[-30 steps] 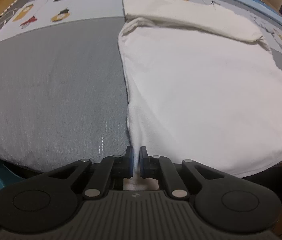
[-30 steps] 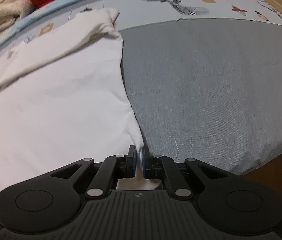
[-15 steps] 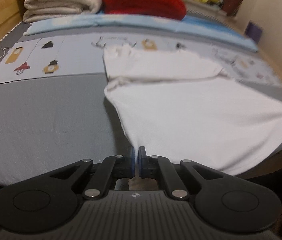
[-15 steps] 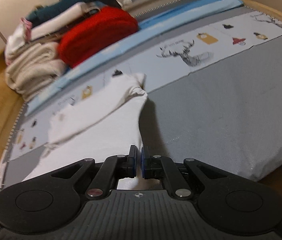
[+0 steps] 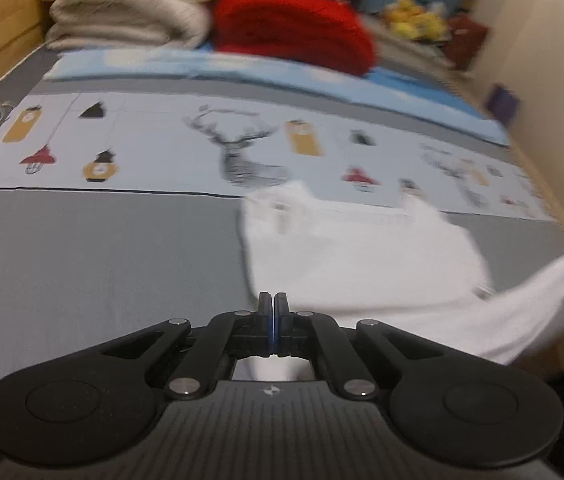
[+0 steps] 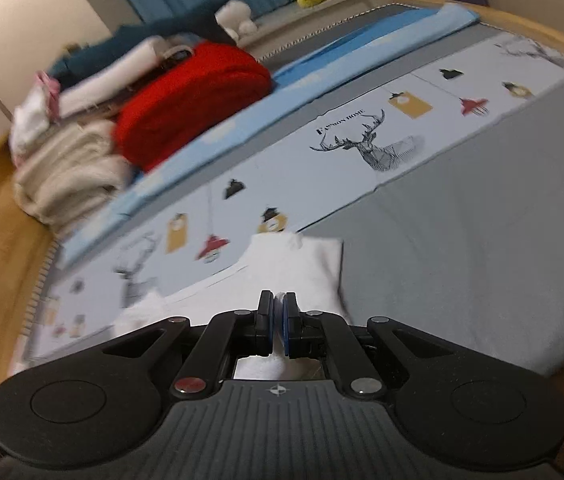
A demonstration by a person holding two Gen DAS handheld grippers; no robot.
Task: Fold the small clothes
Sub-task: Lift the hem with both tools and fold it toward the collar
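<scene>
Bed [image 5: 82,264], grey cover with printed deer strip. White garment [image 5: 361,264] lies mid-bed, near edge lifted off the bed. Red blanket [image 5: 289,28] and cream blanket [image 5: 130,4] stacked at bed's far end. Left gripper [image 5: 273,300]: jaws clamped on garment hem. Right gripper [image 6: 278,304]: jaws clamped on garment hem.
</scene>
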